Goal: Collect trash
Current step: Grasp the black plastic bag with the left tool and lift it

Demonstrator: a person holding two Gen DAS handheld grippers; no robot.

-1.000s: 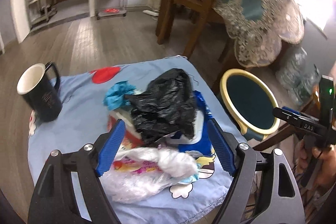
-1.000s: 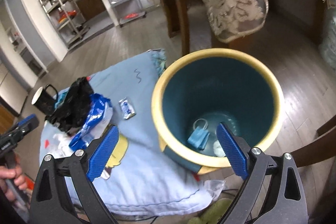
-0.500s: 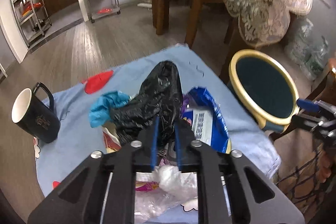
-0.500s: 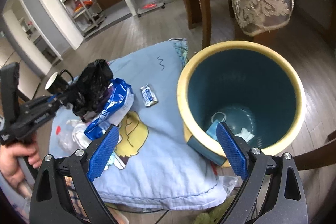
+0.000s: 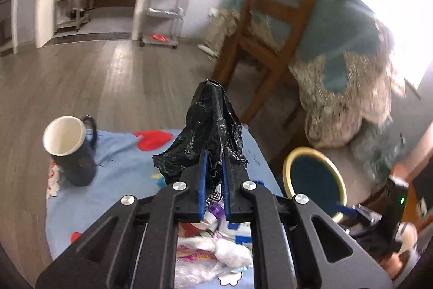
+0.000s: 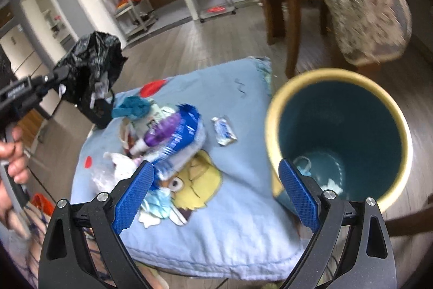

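The black bag [image 5: 208, 126], at frame centre, has been lifted off the bench [image 5: 113, 175] by the left gripper [image 5: 213, 180], jaws closed on it; the right gripper [image 6: 216, 191] is held wide open and empty. The bin [image 6: 273, 110] should be next.

the left tool [image 5: 214, 175] pinches a crumpled black plastic bag [image 5: 208, 132], raised above the blue cloth [image 5: 121, 167]. a dark mug [image 5: 71, 151] stands left; the yellow-rimmed bin [image 5: 315, 178] sits right.
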